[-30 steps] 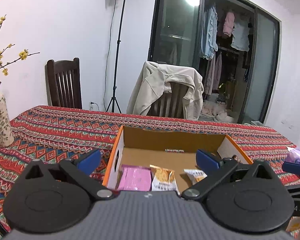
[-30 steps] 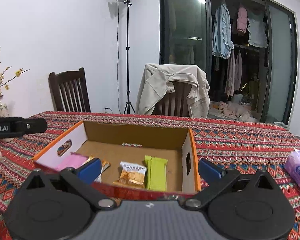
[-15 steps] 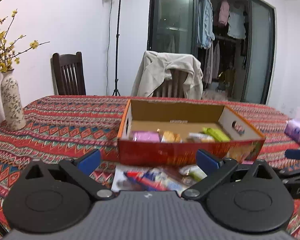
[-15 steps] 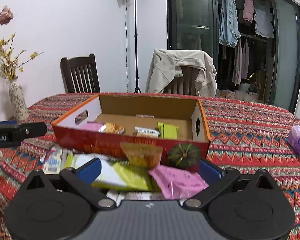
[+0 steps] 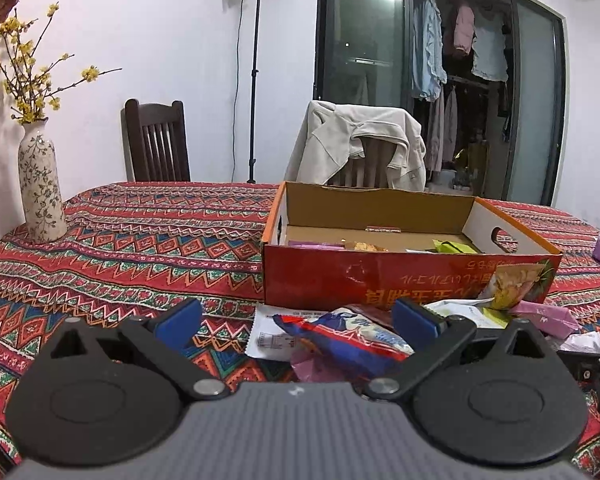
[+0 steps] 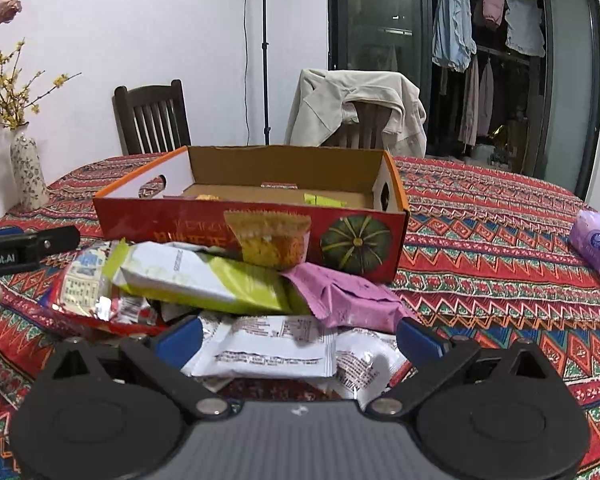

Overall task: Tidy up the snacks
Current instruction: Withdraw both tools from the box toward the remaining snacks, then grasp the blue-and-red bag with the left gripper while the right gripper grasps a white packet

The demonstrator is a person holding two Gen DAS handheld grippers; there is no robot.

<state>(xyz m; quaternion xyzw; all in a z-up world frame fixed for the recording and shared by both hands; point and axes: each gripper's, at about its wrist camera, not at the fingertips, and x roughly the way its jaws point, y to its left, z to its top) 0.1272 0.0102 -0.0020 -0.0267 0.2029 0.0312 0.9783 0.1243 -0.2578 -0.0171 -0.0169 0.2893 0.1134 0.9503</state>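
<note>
A red cardboard box (image 5: 400,276) (image 6: 204,224) stands on the table with a few snacks inside. A pile of loose snack packets lies in front of it. My left gripper (image 5: 296,320) is open, low over a red-and-blue packet (image 5: 340,340). My right gripper (image 6: 298,338) is open over a white packet (image 6: 268,346), with a green-and-white packet (image 6: 196,276) and a pink packet (image 6: 348,300) just beyond. The left gripper's body shows at the left in the right wrist view (image 6: 24,250).
A patterned red tablecloth (image 5: 140,240) covers the table. A flowered vase (image 5: 40,192) stands at the far left. A purple tissue pack (image 6: 596,248) lies at the right. Two chairs (image 5: 156,144) stand behind the table, one draped with a jacket.
Both grippers have pulled back from over the box and dropped low. The pile of packets in front of the box has come into view between the fingers.
</note>
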